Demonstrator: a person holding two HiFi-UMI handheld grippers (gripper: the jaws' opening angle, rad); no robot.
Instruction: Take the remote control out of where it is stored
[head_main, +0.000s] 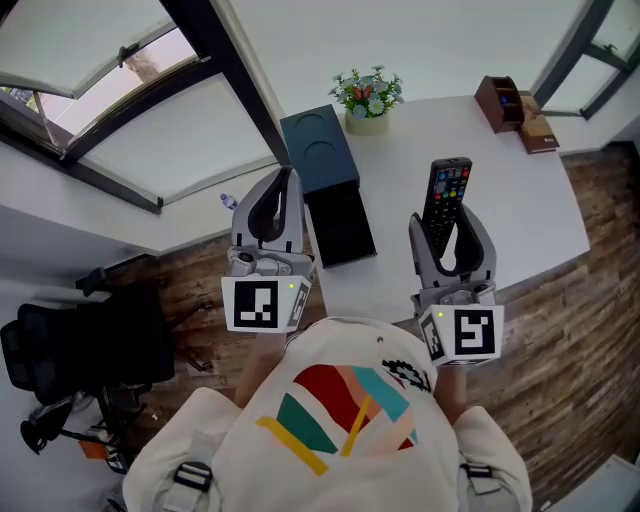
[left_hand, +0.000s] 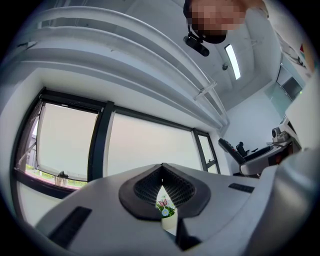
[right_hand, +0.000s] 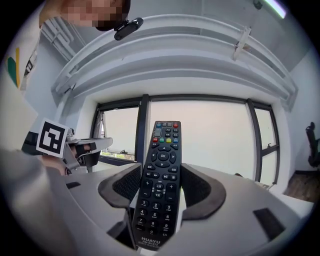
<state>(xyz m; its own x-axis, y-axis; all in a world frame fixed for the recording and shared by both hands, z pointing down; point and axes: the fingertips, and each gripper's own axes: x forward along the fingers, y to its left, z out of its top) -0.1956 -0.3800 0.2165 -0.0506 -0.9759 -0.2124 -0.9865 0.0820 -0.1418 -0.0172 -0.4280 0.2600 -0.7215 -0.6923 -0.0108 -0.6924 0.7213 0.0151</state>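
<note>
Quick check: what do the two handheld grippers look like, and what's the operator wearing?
The left gripper and right gripper: grey bodies, black ribbed pads, each with a white cube bearing black square markers. Operator wears a cream top with a multicolour print.

We see bright, even daylight from the windows (right_hand: 200, 135), which blow out to white, and shadows on the white tabletop (head_main: 520, 200) are faint. Both gripper views bend strongly toward dark, rounded edges, and a ceiling lamp (left_hand: 232, 61) glares.
</note>
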